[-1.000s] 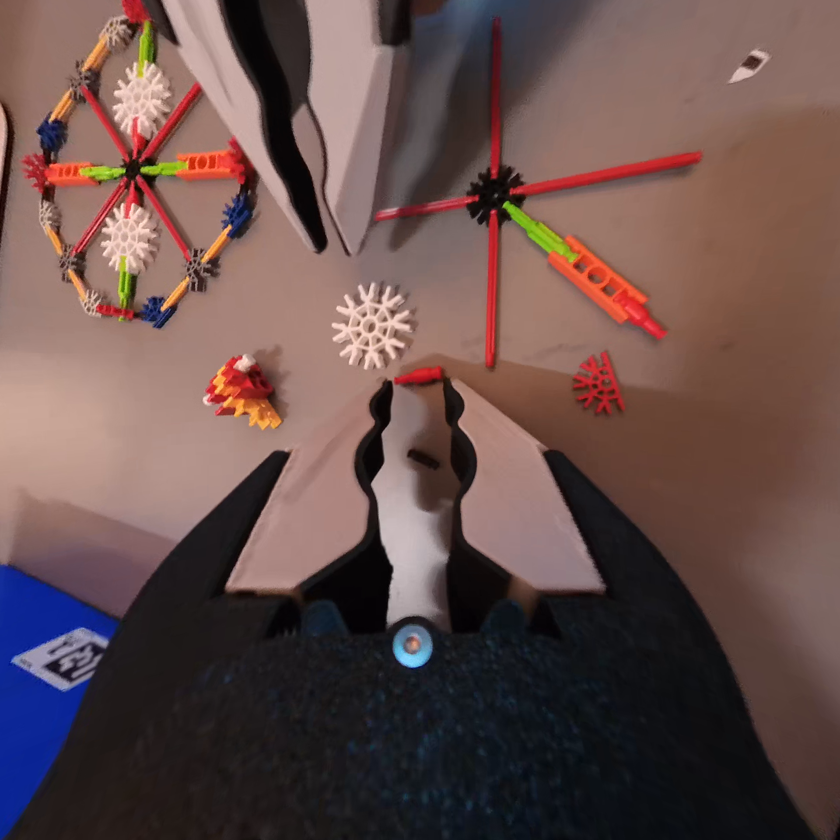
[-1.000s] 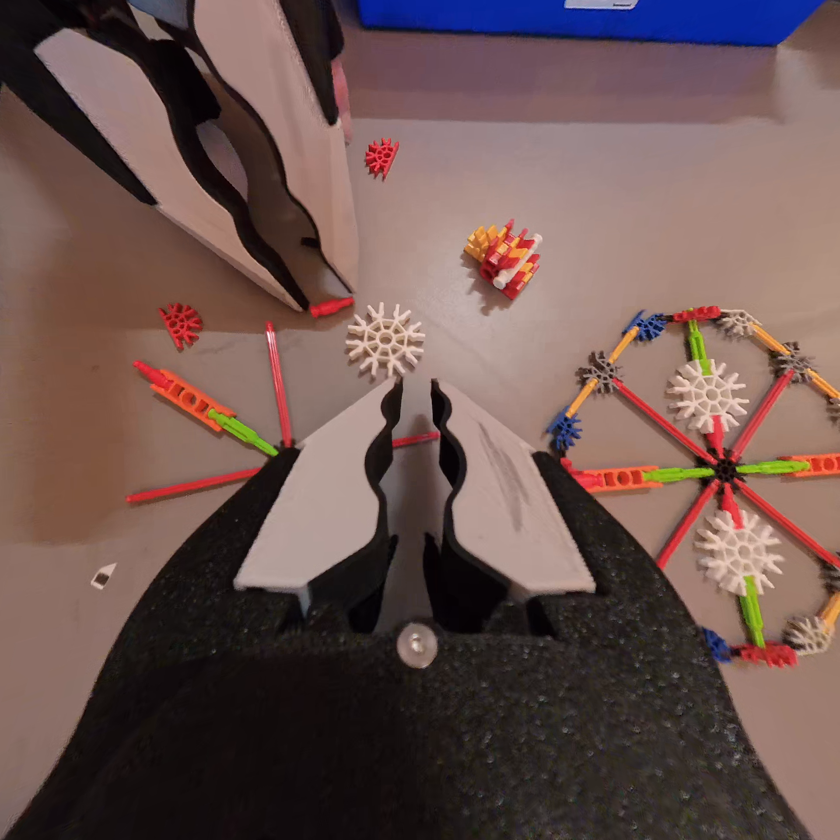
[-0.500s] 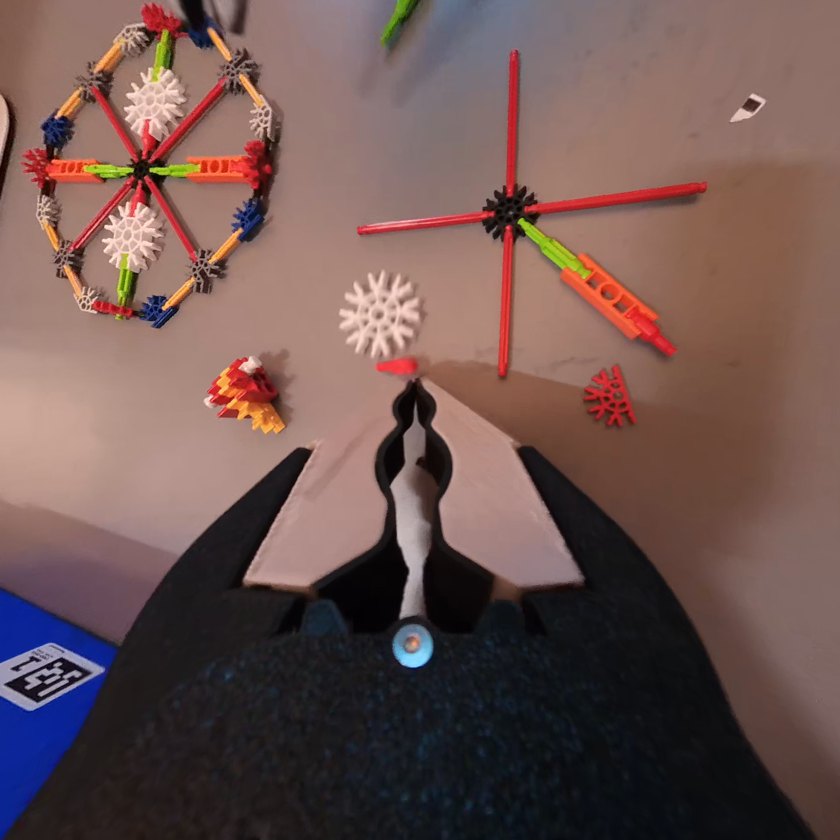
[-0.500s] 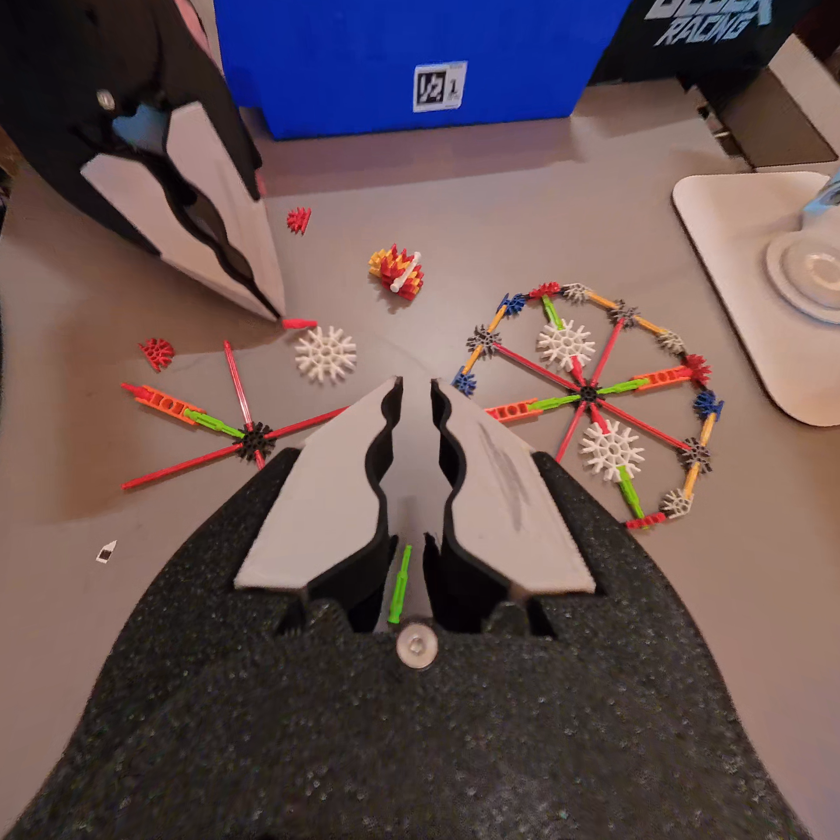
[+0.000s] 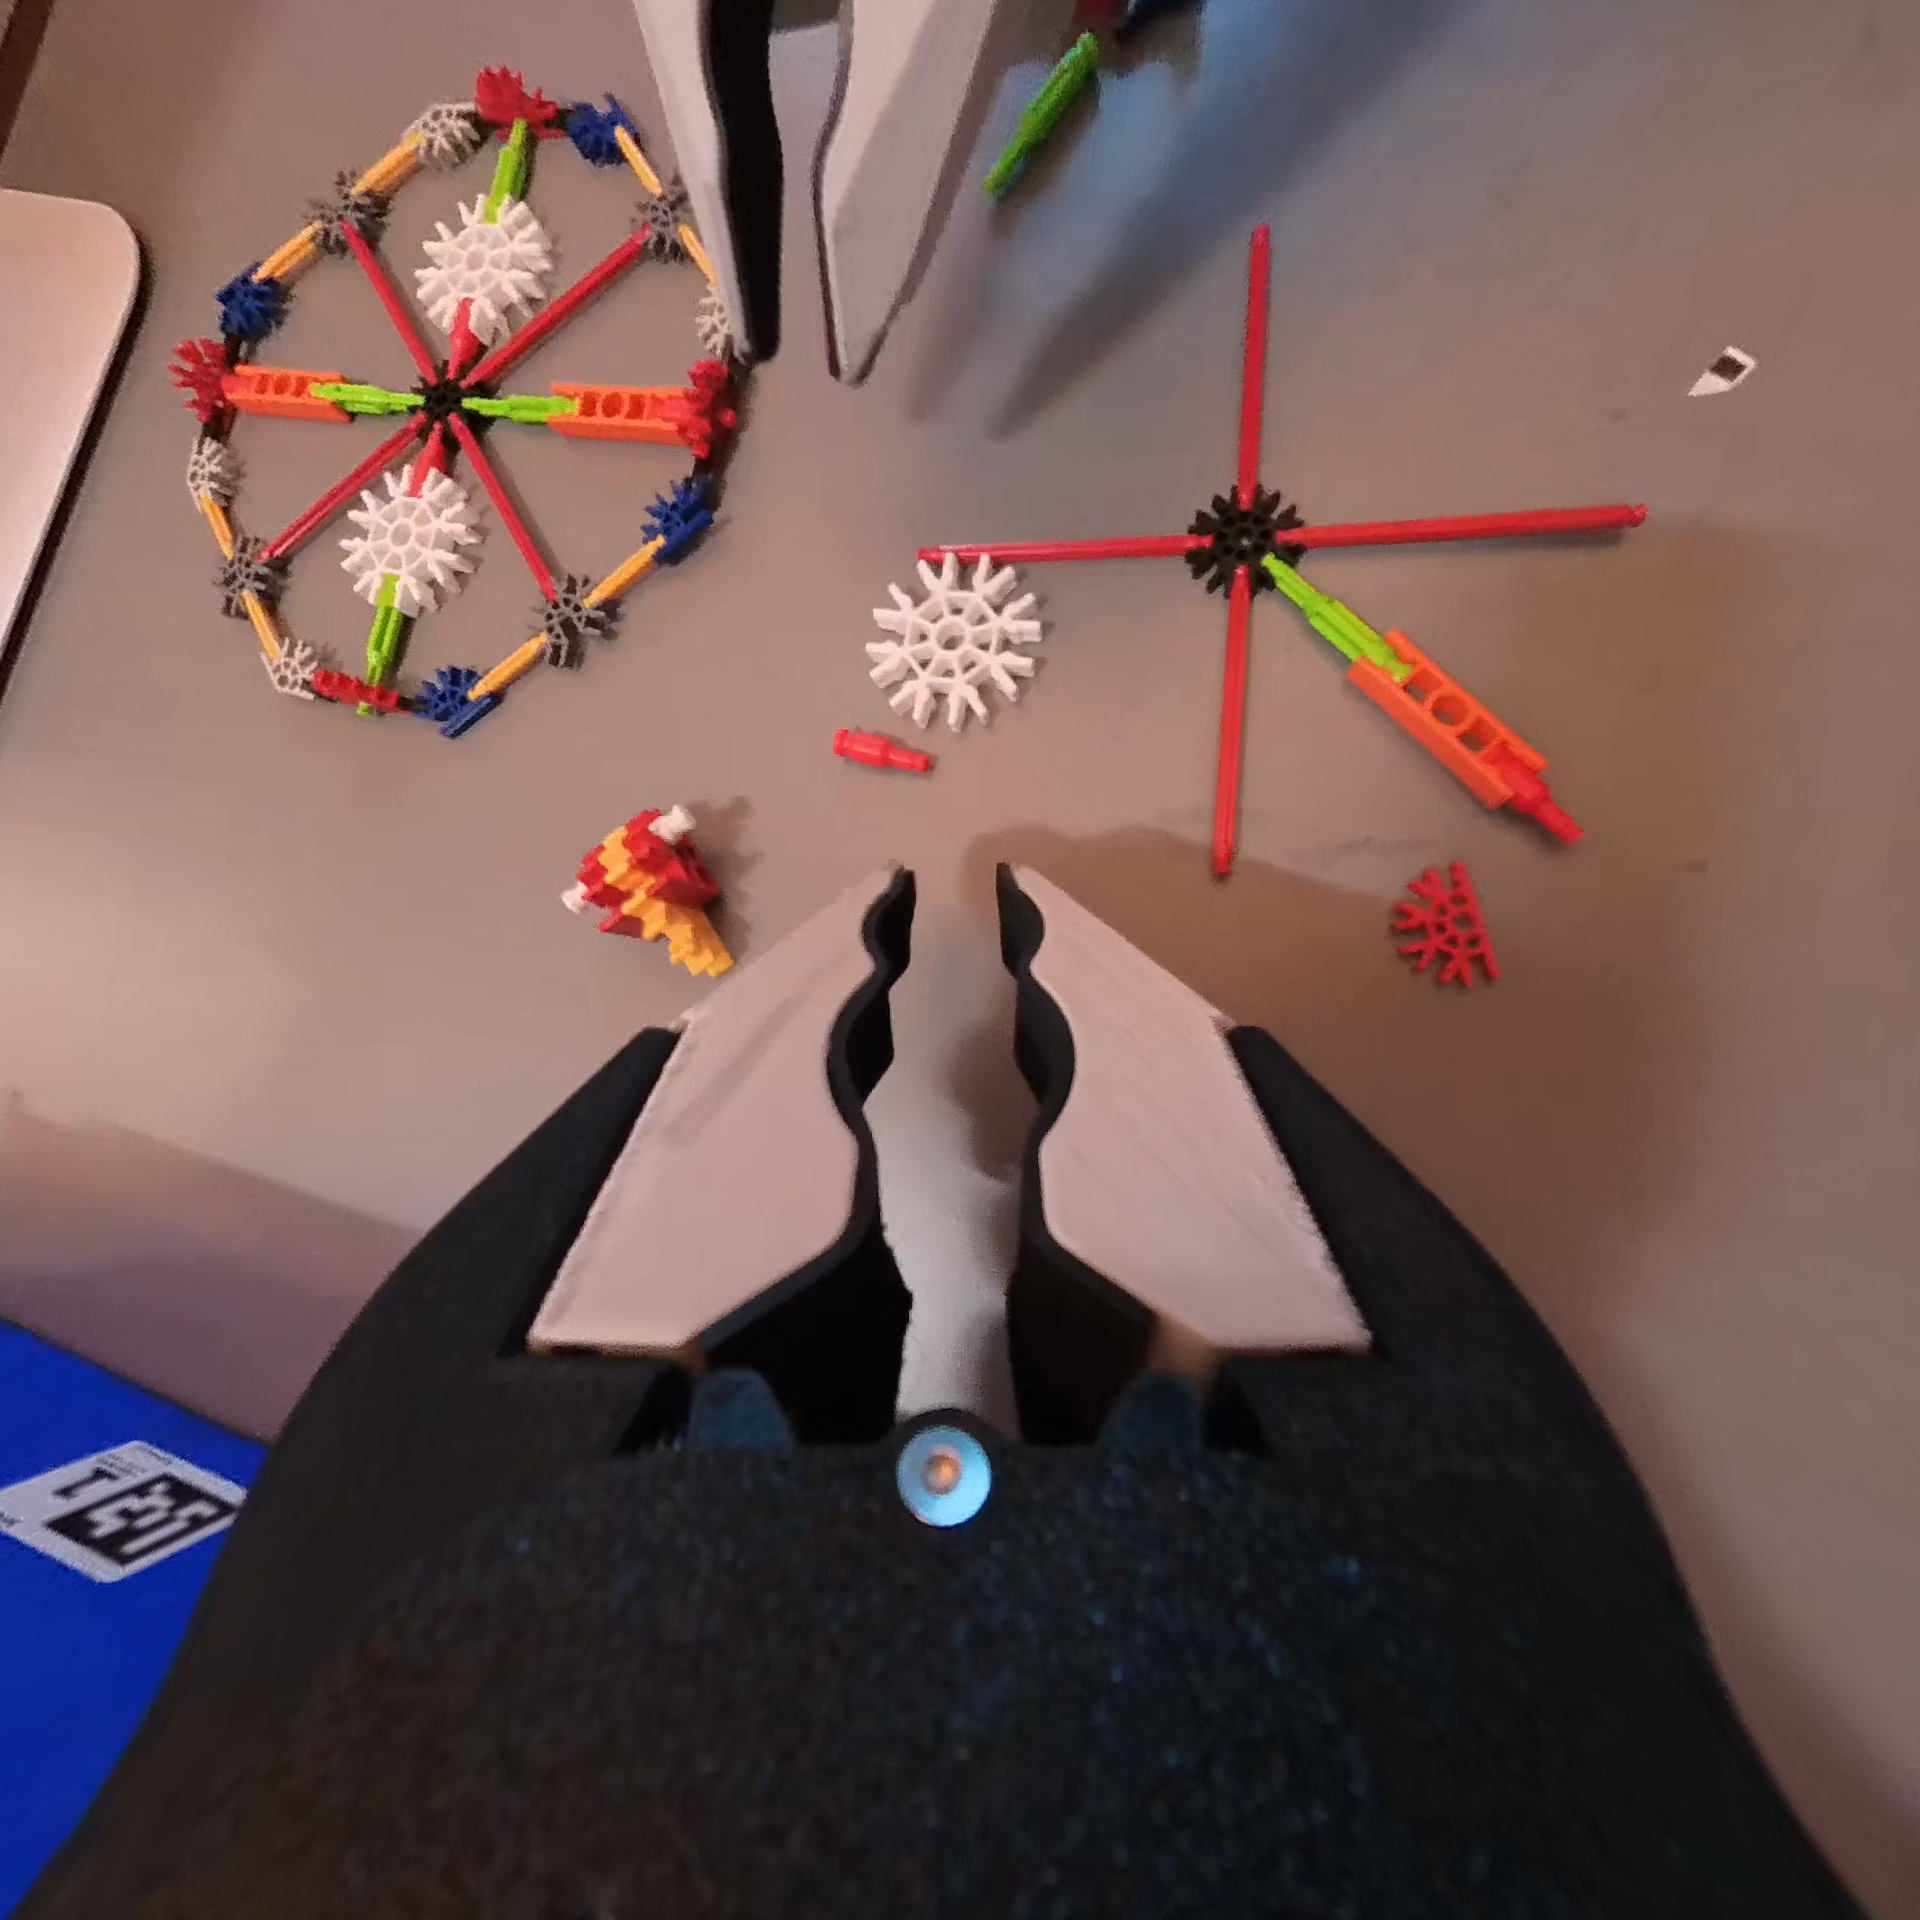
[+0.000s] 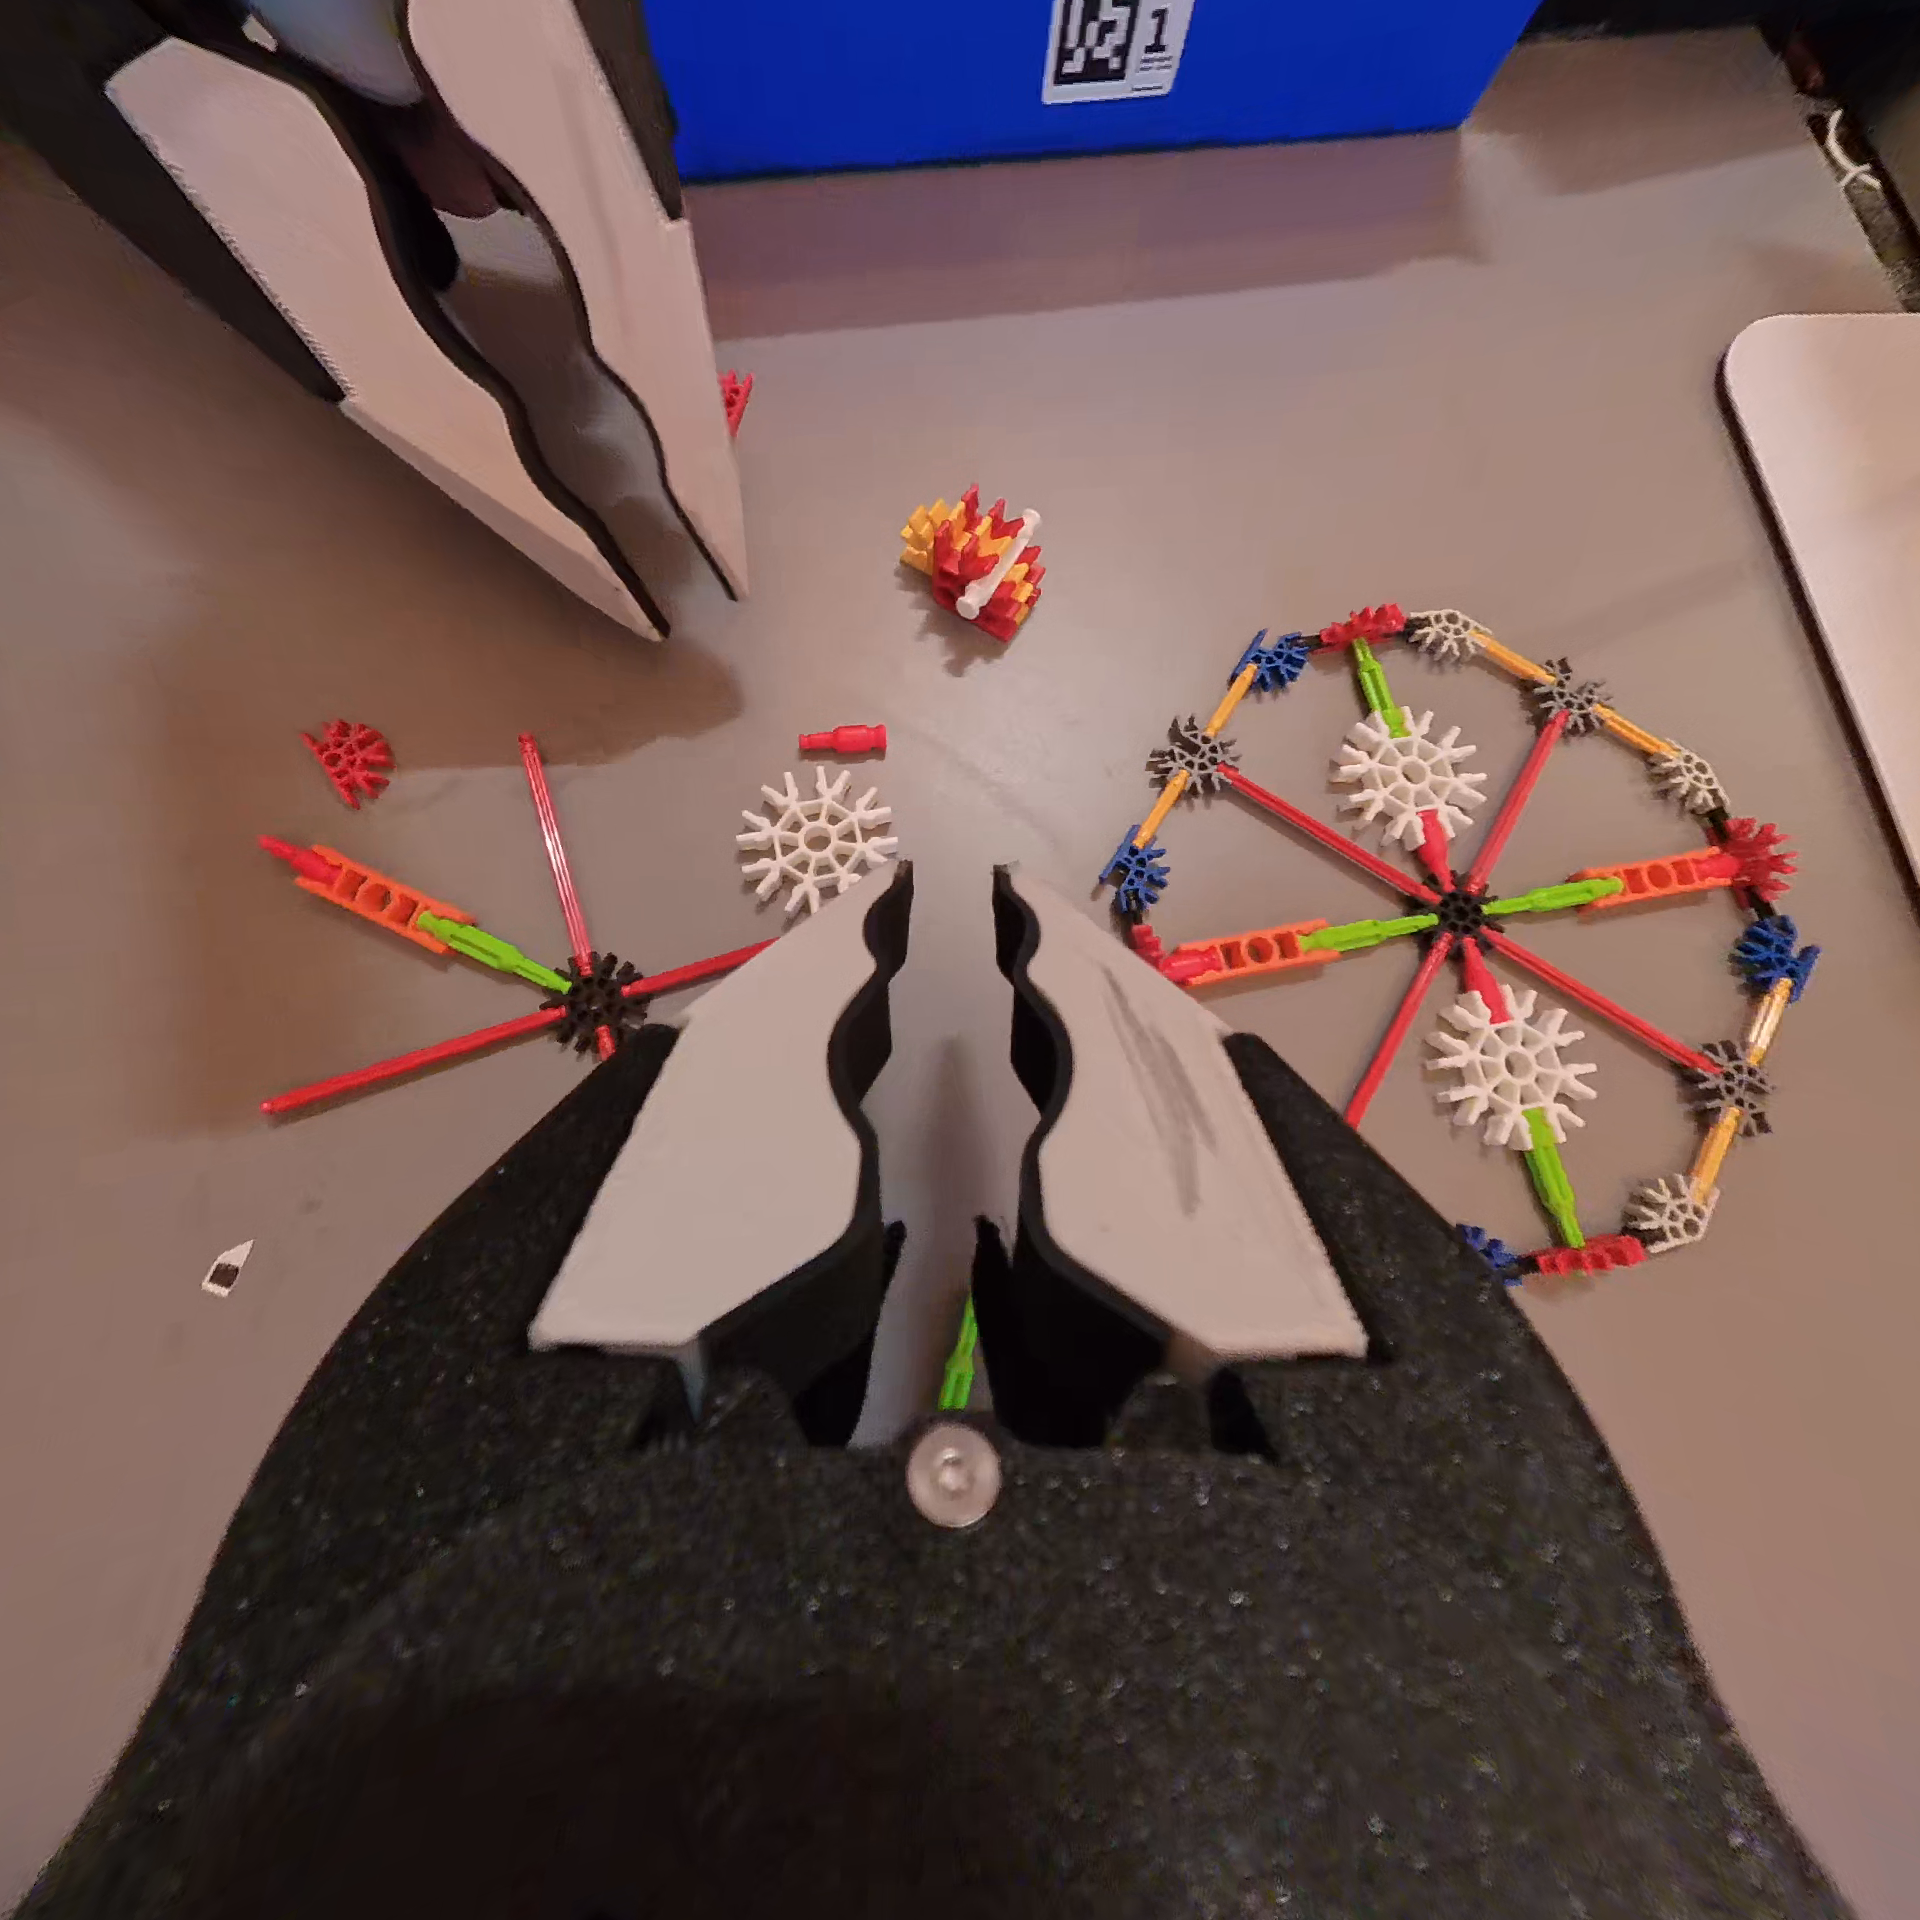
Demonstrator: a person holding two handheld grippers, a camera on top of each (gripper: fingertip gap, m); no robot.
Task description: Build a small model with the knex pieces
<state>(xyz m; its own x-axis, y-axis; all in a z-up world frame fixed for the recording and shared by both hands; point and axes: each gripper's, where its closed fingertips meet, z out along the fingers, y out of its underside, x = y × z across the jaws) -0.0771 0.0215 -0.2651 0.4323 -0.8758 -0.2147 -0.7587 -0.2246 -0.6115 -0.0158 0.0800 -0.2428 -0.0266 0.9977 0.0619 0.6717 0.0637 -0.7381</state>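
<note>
My left gripper [image 5: 951, 878] is open and empty, tips a little short of a short red rod [image 5: 881, 750] lying loose on the table. A white snowflake connector [image 5: 954, 639] lies just beyond the rod. Past it is a black hub with red spokes [image 5: 1244, 535]. My right gripper [image 6: 951, 883] is open, tips beside the same white connector [image 6: 816, 840]. The red rod [image 6: 844, 740] lies beyond it. A green rod [image 6: 958, 1356] shows through the gap low between the right fingers, not gripped. The two grippers face each other: the right gripper [image 5: 805, 364] and the left gripper [image 6: 698, 611] each show in the other's view.
A finished rod-and-connector wheel [image 5: 447, 400] lies flat, and it also shows in the right wrist view [image 6: 1455, 914]. A red and yellow connector pile [image 5: 649, 878] and a loose red connector [image 5: 1446, 923] lie near the left tips. A blue box [image 6: 883, 104] stands behind. A pale board [image 6: 1839, 520] lies at the right. My right fingertips sit around 9 centimeters from my left ones. My right tips are roughly 5 centimeters from the white snowflake connector [image 5: 954, 639]. It turns up in the right wrist view [image 6: 815, 836] as well.
My left gripper closed at the red rod half a second ago, then opened and drew back. The rod now lies loose, shifted left. The right gripper pulled back, then came closer again.
</note>
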